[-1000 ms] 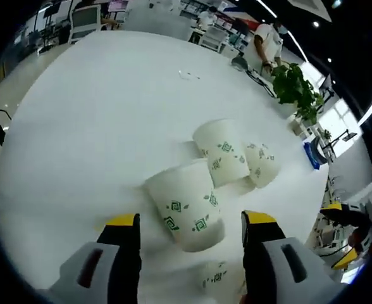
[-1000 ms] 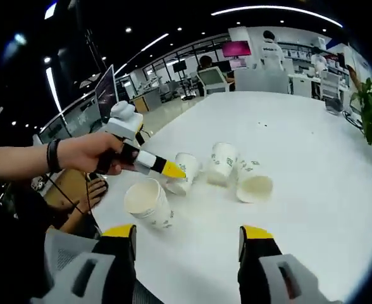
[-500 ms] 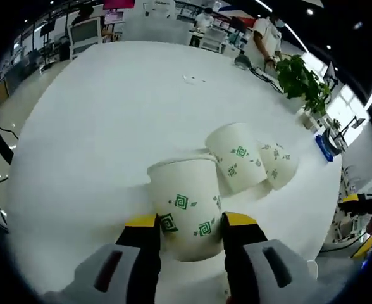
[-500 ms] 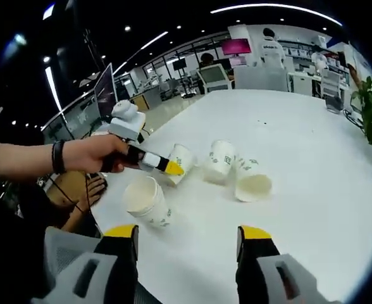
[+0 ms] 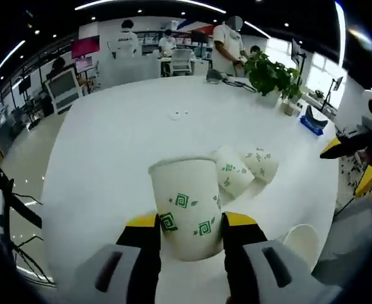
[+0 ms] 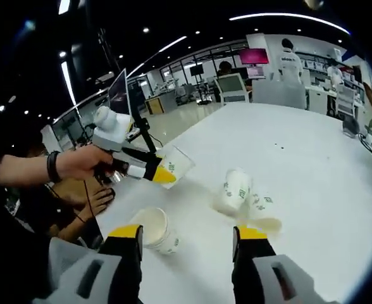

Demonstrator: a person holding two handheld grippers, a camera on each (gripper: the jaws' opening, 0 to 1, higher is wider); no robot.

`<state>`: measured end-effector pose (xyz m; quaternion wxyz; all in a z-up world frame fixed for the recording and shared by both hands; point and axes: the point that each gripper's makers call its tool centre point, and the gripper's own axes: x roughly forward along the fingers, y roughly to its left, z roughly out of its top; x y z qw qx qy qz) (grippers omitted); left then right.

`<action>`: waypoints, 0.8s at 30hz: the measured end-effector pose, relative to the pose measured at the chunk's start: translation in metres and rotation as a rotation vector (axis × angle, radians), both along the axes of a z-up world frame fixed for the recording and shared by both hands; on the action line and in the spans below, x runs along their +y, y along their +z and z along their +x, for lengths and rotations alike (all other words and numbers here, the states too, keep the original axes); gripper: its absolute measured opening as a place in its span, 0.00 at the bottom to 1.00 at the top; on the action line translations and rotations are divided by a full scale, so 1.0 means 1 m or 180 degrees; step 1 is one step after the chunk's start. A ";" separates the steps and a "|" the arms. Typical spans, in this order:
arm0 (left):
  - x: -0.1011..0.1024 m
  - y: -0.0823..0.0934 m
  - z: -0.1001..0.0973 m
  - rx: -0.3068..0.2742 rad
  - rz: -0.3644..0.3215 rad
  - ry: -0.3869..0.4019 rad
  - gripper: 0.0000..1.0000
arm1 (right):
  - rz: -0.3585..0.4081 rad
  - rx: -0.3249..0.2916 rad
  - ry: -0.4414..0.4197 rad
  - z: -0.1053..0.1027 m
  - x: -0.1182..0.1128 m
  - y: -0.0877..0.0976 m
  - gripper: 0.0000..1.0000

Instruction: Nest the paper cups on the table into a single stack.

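My left gripper (image 5: 189, 221) is shut on a white paper cup with green marks (image 5: 185, 206), mouth up, held above the white table (image 5: 123, 145). Two more cups lie on their sides behind it, one (image 5: 233, 174) touching the other (image 5: 262, 166). An upright cup (image 5: 303, 244) stands at the near right. In the right gripper view a hand holds the left gripper (image 6: 161, 172) with the raised cup (image 6: 175, 164); the upright cup (image 6: 153, 228) stands below it, the lying cups (image 6: 235, 189) (image 6: 263, 214) to the right. My right gripper (image 6: 189, 237) is open, holding nothing.
The right gripper (image 5: 349, 163) enters the left gripper view past the table's right edge. A potted plant (image 5: 271, 73) and a blue object (image 5: 312, 120) sit at the far right of the table. People, desks and monitors fill the background. A person's other hand (image 6: 94, 199) rests beyond the table's left edge.
My left gripper went from open around the cup to shut on it, then lifted it off the table. The right gripper stayed open and its view shifted slightly.
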<state>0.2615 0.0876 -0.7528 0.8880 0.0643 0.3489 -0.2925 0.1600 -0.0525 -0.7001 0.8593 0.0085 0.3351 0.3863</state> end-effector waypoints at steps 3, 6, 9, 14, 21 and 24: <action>-0.002 0.012 -0.012 -0.0040 0.0038 -0.0260 0.37 | -0.0020 -0.0051 0.0105 0.008 0.009 0.008 0.56; -0.002 0.022 -0.018 -0.0184 0.0102 -0.0437 0.37 | 0.0026 -0.0073 0.0180 0.011 0.017 0.022 0.56; -0.005 0.029 -0.029 -0.0293 0.0166 -0.0647 0.37 | 0.0047 -0.0115 0.0225 0.014 0.025 0.029 0.55; -0.025 0.044 -0.051 -0.0486 0.0284 -0.1063 0.37 | 0.0127 -0.0166 0.0338 0.015 0.042 0.041 0.53; -0.044 0.055 -0.072 -0.0698 0.0477 -0.1451 0.37 | 0.0195 -0.0109 0.0474 0.013 0.057 0.041 0.53; -0.050 0.055 -0.080 -0.0770 0.0558 -0.1593 0.37 | 0.0221 -0.0053 0.0515 0.012 0.062 0.039 0.53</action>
